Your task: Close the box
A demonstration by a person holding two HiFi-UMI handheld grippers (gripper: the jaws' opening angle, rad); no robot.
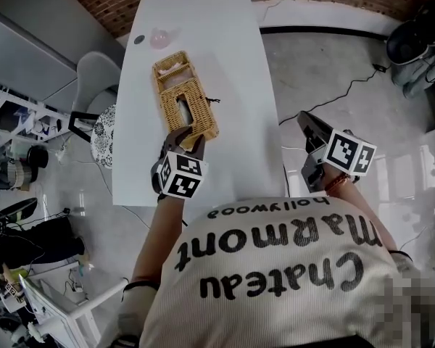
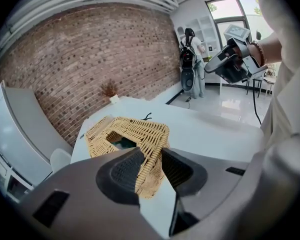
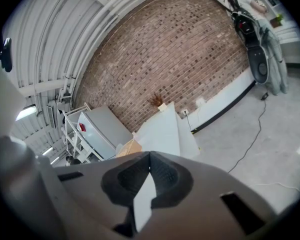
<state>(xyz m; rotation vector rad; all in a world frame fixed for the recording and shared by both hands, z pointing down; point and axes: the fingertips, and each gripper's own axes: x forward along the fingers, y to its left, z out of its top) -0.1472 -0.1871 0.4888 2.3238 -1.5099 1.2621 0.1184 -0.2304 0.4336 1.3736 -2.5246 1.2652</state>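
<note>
A long wicker box [image 1: 186, 98] lies on the white table [image 1: 232, 64], its woven top showing a rectangular hole [image 2: 121, 140]. My left gripper [image 1: 185, 142] is at the box's near end. In the left gripper view its jaws [image 2: 150, 160] straddle the near corner of the wicker box [image 2: 140, 134], standing wide apart; I see no firm squeeze on the weave. My right gripper [image 1: 309, 124] hangs off the table's right side over the floor, well away from the box. Its jaws [image 3: 150, 156] meet at the tips with nothing between them.
A pink object [image 1: 162, 37] and a small dark disc [image 1: 139, 40] lie at the table's far left. A small black item [image 1: 212, 100] sits just right of the box. A grey chair [image 1: 96, 75] stands left of the table; a cable [image 1: 341, 93] runs across the floor on the right.
</note>
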